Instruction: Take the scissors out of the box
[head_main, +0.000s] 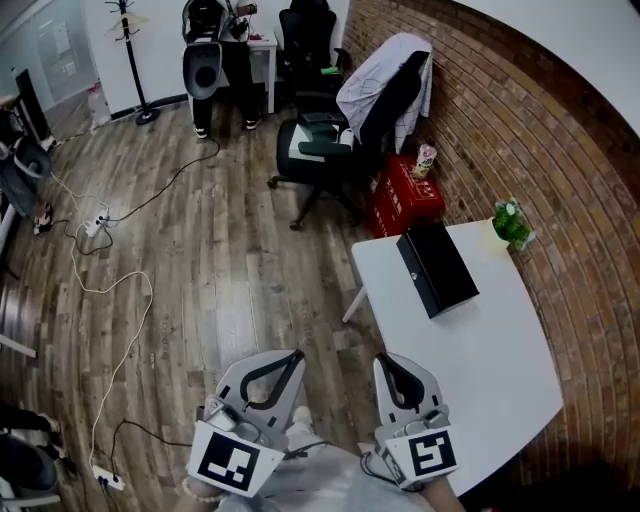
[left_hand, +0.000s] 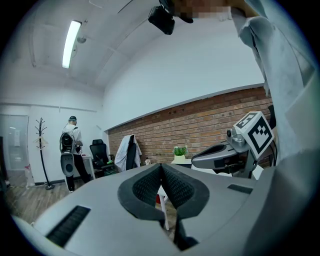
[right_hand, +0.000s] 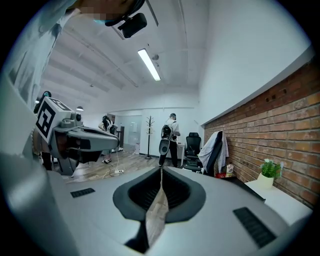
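- The wooden floor fills the left and centre of the head view, with loose cables trailing across it. They could snag a foot on the way forward.
- The white counter sits at lower right, against the brick wall.
- An office chair draped with a white coat stands above the counter.
- The black box lies at the counter's upper end and looks closed. No scissors are visible, so they are presumably inside.
- The left hand-held gripper and right hand-held gripper are at the bottom edge, well apart from the box. Both have their jaws pressed together on nothing.
- The potted plant stands near the box. Prying the lid one-handed may slide the box into it.
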